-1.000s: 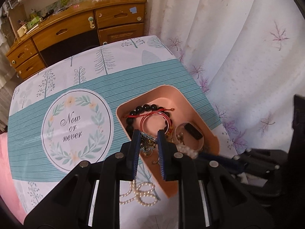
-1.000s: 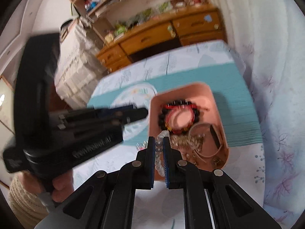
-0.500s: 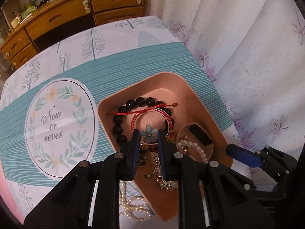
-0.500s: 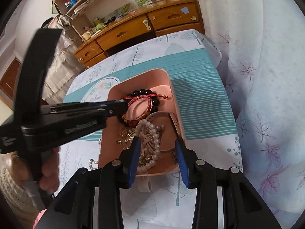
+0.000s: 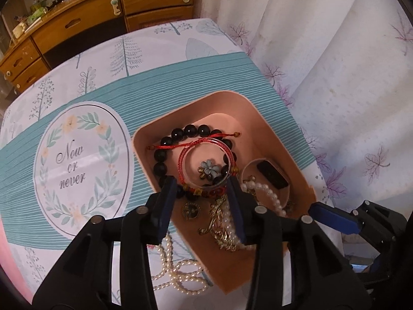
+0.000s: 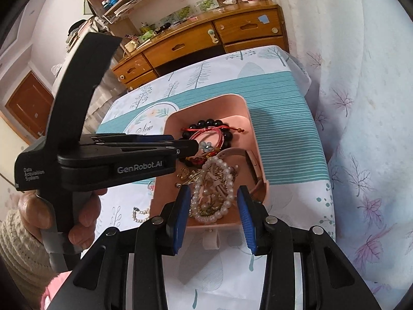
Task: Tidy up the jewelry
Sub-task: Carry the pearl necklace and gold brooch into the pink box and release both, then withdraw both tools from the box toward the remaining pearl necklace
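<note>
A pink tray (image 5: 258,108) (image 6: 206,100) on the tablecloth holds a black bead bracelet (image 5: 191,130), a red bangle (image 5: 206,142), gold chains and a watch (image 5: 272,174). My left gripper (image 5: 200,183) (image 6: 191,147) hangs low over the tray. Its jaws are opening, and the blue flower piece (image 5: 210,169) lies loose in the tray just beyond its tips. At the tray's near end my right gripper (image 6: 213,193) stands open, and a white pearl bracelet (image 6: 214,188) lies between its fingers untouched. One blue right finger (image 5: 333,218) shows at the tray's right corner.
A pearl necklace (image 5: 178,271) (image 6: 140,213) lies on the cloth left of the tray. A wooden dresser (image 5: 103,20) stands behind the table and a floral curtain (image 5: 335,77) hangs close on the right. A hand (image 6: 85,214) in a knit sleeve holds the left gripper.
The left gripper came down into the tray with the flower piece and spread its jaws, leaving it there. The right gripper released the pearl bracelet into the tray and drew back.
</note>
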`<state>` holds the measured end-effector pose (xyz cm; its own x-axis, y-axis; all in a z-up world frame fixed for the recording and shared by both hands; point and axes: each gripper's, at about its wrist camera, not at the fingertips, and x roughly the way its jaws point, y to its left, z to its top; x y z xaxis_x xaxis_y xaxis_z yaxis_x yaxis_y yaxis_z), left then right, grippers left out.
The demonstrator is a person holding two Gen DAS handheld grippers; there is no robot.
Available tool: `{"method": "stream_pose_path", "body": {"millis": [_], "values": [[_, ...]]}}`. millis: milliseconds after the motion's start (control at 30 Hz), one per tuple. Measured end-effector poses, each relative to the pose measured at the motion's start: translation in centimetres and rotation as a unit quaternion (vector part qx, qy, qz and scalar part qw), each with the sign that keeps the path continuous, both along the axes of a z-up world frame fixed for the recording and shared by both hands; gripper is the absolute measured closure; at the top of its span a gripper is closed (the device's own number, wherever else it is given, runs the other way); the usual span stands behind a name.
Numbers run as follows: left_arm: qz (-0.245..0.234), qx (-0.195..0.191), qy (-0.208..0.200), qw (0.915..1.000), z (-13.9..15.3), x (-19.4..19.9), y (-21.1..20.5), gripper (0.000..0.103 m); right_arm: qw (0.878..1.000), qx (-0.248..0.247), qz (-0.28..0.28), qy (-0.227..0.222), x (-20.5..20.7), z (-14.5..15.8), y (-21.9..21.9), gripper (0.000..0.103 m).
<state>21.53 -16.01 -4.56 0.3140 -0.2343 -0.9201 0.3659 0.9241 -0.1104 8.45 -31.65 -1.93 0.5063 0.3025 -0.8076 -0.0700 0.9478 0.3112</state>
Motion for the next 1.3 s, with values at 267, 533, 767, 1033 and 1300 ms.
{"method": "stream_pose_path", "body": {"millis": [267,533,767,1033,1300], "values": [[-0.007,0.011,-0.011,0.9999,1.7,-2.6,2.6,0.066,1.000,-0.014,0.023,0.000,-1.4,0.5,2.3,0.065],[-0.014,0.024,-0.005,0.9996,1.6,-5.6,6.7,0.065,0.997,-0.038,0.064,0.001,-3.4,0.4,5.6,0.065],[-0.034,0.028,0.027,0.9987,-0.9,-8.7,8.4,0.065,0.994,-0.064,0.091,0.008,-5.2,-0.9,8.4,0.065],[-0.055,0.018,0.049,0.9971,-3.3,-10.7,8.0,0.065,0.992,-0.081,0.092,0.027,-6.2,-3.7,9.9,0.065],[-0.056,0.022,0.039,0.9975,-4.2,-9.8,6.6,0.064,0.992,-0.083,0.082,0.038,-6.1,-5.5,9.6,0.065]]}}
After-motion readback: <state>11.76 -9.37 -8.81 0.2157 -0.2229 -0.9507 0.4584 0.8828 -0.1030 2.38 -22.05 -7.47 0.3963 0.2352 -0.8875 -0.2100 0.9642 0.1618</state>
